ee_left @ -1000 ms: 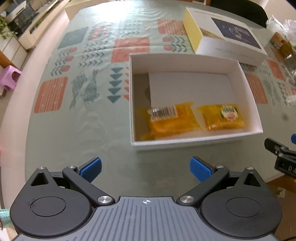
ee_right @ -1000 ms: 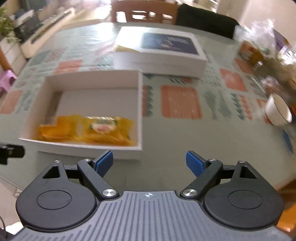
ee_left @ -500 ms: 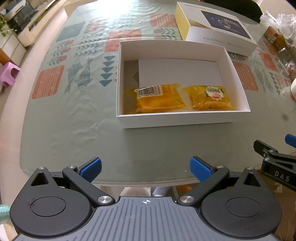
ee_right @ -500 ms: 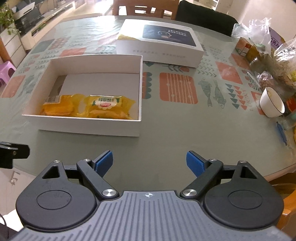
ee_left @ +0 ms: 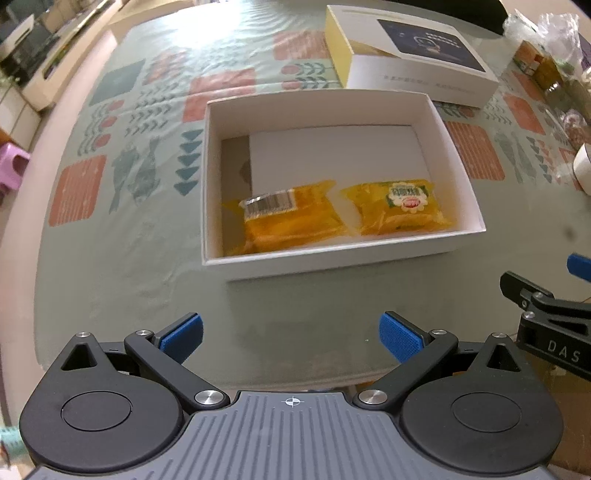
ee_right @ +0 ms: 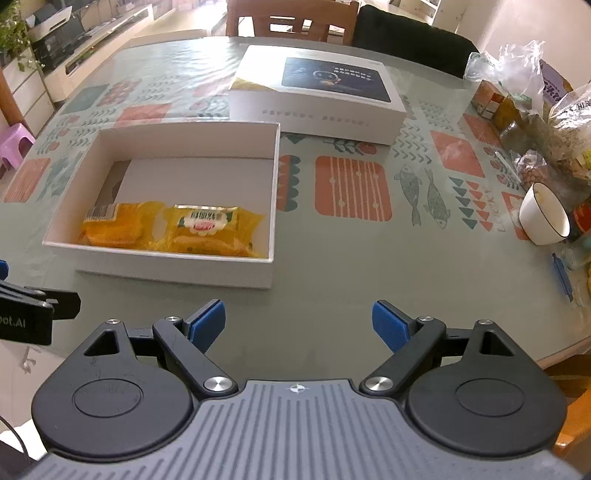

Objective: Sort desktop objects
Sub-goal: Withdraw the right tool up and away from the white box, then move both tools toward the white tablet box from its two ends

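Two yellow packs [ee_left: 291, 218] [ee_left: 400, 206] seen side by side in white box [ee_left: 332, 254]. Left gripper [ee_left: 291, 332] and right gripper [ee_right: 299, 321] held wide apart, nothing gripped. Step not settled: sorting done, or more to be fetched.

A home dining room: patterned tablecloth [ee_right: 351, 192], wooden chair [ee_right: 291, 22], bowl [ee_right: 545, 214], purple stool [ee_right: 14, 142].

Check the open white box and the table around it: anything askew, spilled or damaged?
Nothing stands out. The open white box sits flat, with two yellow snack packets side by side against its near wall, one barcode-up. Both grippers are open, empty.
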The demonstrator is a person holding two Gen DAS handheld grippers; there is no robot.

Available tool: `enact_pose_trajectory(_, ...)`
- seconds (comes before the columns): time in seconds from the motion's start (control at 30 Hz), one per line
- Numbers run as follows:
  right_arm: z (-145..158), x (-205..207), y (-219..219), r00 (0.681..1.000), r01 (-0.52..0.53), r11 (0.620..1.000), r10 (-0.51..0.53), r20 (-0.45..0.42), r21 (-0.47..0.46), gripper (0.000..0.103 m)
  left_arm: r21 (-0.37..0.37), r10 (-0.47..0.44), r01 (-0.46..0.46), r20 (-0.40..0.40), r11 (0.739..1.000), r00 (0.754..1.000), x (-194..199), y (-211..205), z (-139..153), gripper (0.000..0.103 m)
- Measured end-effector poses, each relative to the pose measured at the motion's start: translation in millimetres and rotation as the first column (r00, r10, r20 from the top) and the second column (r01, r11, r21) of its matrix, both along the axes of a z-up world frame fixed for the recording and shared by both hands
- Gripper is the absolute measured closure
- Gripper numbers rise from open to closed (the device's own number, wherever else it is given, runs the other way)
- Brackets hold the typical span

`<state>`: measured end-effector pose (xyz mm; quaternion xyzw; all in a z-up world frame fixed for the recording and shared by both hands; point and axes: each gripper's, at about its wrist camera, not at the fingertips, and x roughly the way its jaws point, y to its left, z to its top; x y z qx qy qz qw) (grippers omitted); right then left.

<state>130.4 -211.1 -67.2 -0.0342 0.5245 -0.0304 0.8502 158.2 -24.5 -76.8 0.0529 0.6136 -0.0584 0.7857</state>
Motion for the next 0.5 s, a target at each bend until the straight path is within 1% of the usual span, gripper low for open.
enact_pose_trajectory(0.13,-0.2,14.0,-4.9,1.0,0.019,1.0,-0.019,0.002,0.023,0.0,-0.006,-0.017,0.017,0.011,1.0,1.0,16.6,-4.0,2.4,0.0)
enact_pose_trajectory(0.5,9.8,66.1,-12.2,0.997,0.075,0.997,-0.075,0.023,0.011,0.0,-0.052,-0.053,0.055,0.047,0.997,0.997,81.2,-7.2,14.7,0.0)
